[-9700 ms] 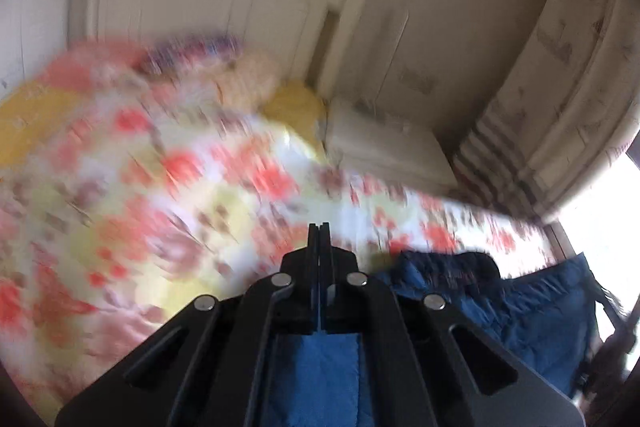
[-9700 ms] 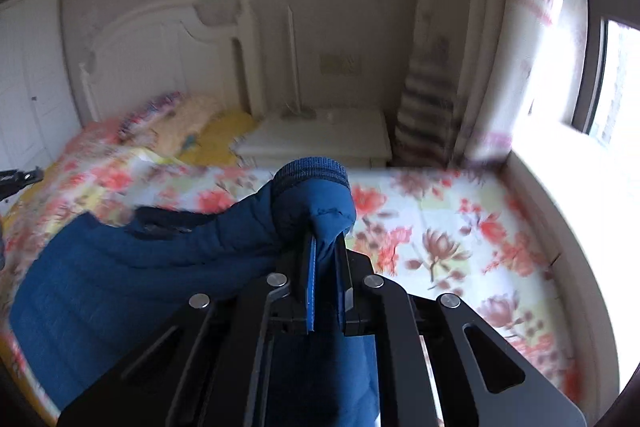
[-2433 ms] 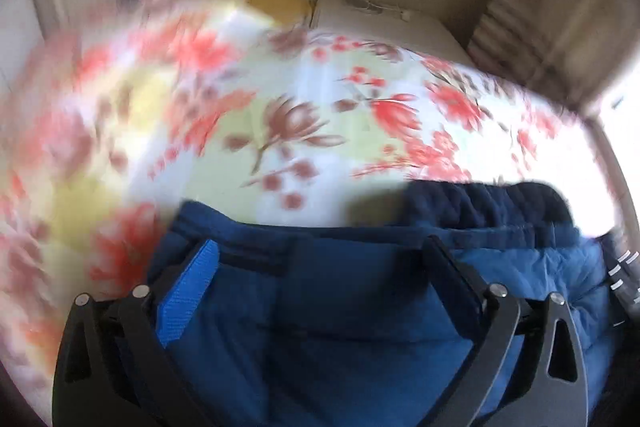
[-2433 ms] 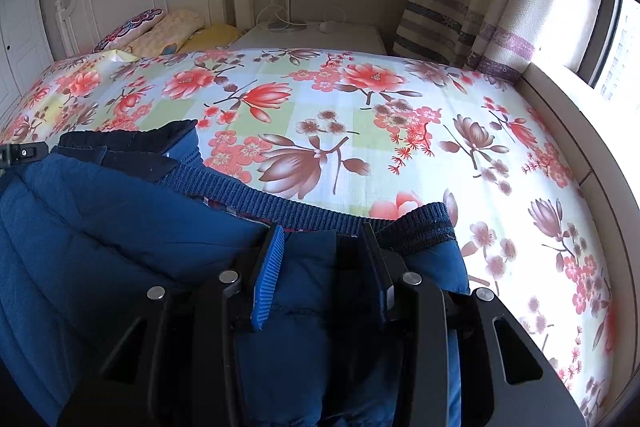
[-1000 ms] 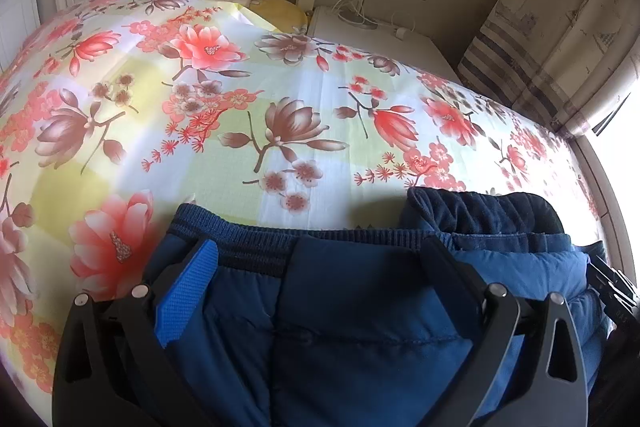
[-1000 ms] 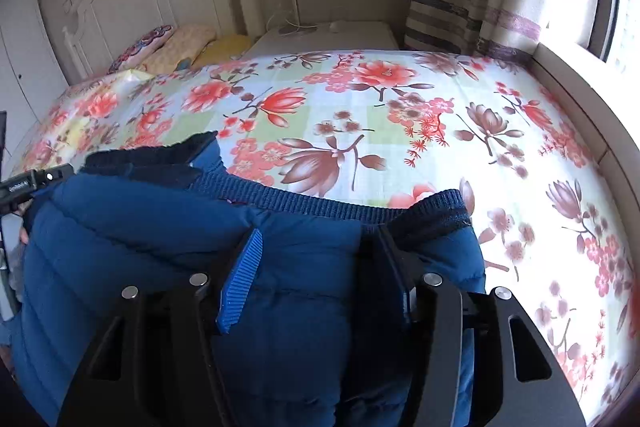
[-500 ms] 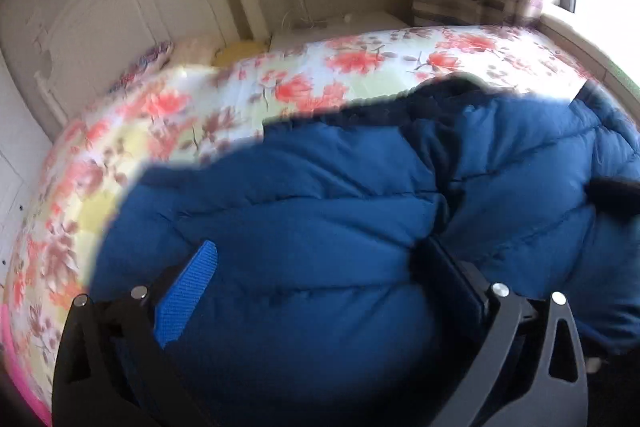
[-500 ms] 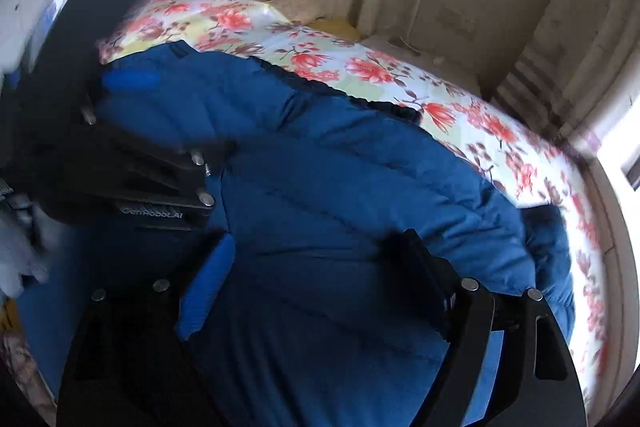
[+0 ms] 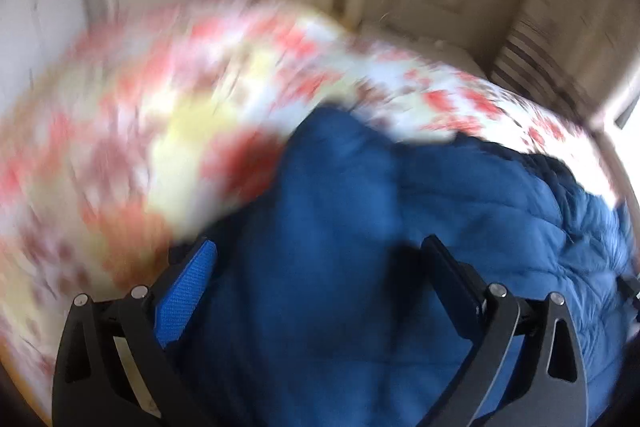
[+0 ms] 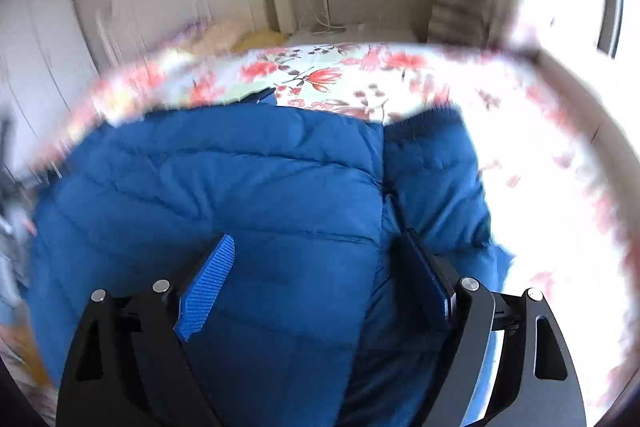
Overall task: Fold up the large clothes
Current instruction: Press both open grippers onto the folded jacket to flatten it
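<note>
Since half a second ago both cameras swung: the left view now takes in more bedspread, the right view squares up to the headboard. Jacket [image 10: 248, 187] lies bunched on the bed's [image 10: 340, 75] near edge, long axis roughly side to side, directly under and ahead of both grippers. Right gripper [image 10: 316, 267] looks nearer its bulk, over the sleeve fold; left gripper [image 9: 320, 267] hovers above its left end. Both have fingers spread wide, gripping nothing. Puffy quilted nylon, ribbed knit cuff [image 10: 424, 123], slippery, springs back.

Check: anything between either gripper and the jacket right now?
Nothing visible. The jacket fills the space under both open grippers, left and right, lying on the bed. Contact can't be told; the left view is blurred.
</note>
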{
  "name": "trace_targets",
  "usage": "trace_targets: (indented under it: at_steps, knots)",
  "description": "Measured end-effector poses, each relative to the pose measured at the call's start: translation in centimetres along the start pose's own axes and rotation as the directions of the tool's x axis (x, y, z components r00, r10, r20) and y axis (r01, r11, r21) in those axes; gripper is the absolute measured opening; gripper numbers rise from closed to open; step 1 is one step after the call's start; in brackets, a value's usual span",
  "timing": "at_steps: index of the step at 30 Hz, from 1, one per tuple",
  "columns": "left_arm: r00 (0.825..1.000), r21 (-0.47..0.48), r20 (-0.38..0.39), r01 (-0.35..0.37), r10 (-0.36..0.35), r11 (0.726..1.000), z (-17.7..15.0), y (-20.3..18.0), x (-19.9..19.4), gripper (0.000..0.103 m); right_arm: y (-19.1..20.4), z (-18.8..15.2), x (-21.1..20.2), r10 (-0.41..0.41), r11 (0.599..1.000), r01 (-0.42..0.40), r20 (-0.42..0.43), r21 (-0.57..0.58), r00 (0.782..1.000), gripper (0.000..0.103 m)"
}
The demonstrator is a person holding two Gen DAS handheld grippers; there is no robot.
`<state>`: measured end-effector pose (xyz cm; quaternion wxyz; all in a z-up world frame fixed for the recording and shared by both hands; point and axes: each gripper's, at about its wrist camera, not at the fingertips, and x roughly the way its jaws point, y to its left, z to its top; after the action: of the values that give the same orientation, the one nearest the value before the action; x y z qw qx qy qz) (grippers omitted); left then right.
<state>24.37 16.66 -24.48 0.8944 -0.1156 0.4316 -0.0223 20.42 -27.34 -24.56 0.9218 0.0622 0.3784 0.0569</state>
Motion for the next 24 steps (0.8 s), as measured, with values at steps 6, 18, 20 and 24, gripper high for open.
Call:
trace_targets:
  at_steps: [6,18,20,24]
  knots:
    - [0.998,-0.004,0.062,-0.03,0.03,1.0,-0.2,-0.2,-1.1,0.1,2.2,-0.1,-0.7,-0.124,0.988,0.126,0.027,-0.089,0.992,0.079]
    - [0.978,0.408,0.203,-0.119,0.037,0.905,-9.7,-13.3,-3.2,0.101,13.5,-6.6,-2.6,-0.001,0.908,0.048,0.112,-0.417,0.994,0.089]
    - [0.984,0.398,0.175,-0.091,0.021,0.913,-9.2,-13.1,-3.3,0.101,12.8,-6.5,-2.6,0.012,0.918,0.02,0.079,-0.396,0.997,0.089]
    - [0.99,0.343,0.142,-0.042,-0.007,0.938,-8.7,-10.9,-4.3,0.101,10.6,-6.0,-4.0,0.004,0.937,0.021,0.072,-0.348,0.997,0.089]
